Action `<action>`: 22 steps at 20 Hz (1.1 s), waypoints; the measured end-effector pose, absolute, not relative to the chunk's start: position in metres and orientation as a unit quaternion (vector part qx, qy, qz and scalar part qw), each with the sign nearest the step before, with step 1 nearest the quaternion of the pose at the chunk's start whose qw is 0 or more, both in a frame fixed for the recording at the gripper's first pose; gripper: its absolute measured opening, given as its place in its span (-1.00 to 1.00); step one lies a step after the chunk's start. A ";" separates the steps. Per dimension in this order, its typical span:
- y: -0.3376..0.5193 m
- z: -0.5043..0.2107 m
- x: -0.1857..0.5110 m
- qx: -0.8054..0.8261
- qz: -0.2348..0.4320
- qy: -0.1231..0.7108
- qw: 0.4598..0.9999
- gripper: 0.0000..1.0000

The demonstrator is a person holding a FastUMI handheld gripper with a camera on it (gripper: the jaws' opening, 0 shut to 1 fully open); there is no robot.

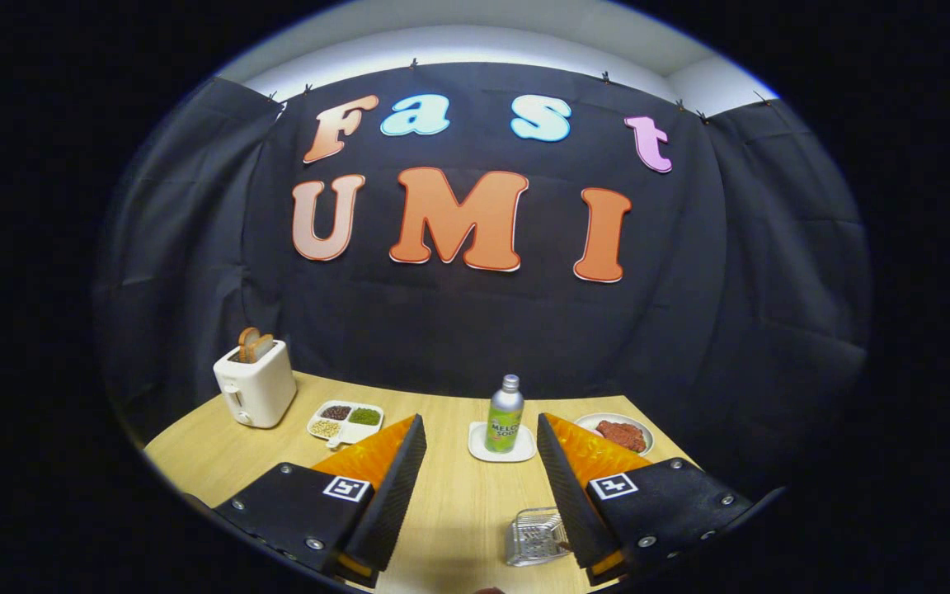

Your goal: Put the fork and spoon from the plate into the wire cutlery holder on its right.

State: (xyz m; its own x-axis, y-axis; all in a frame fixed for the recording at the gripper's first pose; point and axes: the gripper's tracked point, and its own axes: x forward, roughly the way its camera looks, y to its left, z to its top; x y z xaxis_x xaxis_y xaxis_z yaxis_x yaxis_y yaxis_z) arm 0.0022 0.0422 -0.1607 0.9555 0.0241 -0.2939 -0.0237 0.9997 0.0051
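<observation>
wire cutlery holder [534, 536]: a small basket of shiny silver wire mesh, squarish with rounded corners; it stood upright on the wooden tabletop with its open top up.
position: it sat low between the two fingers, close against the inner face of the right finger, which hid its right edge.
contents: nothing could be made out inside through the mesh.
fork, spoon, plate: not told here.

Gripper [479, 462] held level above the table, pointing forward. Its two black fingers [397, 487] stand wide apart, ribbed pads facing inward, orange backing behind each. Nothing gripped between them.
</observation>
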 end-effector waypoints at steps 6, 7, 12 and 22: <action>0.111 -0.169 -0.007 0.019 0.055 0.152 0.987 0.63; 0.122 -0.175 -0.009 0.020 0.061 0.156 0.986 0.63; 0.178 -0.221 -0.027 0.022 0.093 0.202 0.975 0.64; 0.254 -0.335 -0.083 0.009 0.179 0.354 0.918 0.64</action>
State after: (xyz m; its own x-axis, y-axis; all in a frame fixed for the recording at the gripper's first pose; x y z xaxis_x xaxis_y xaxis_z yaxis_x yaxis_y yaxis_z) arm -0.0832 0.2539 -0.3355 0.6859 0.3350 -0.6460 -0.3221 0.9358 0.1433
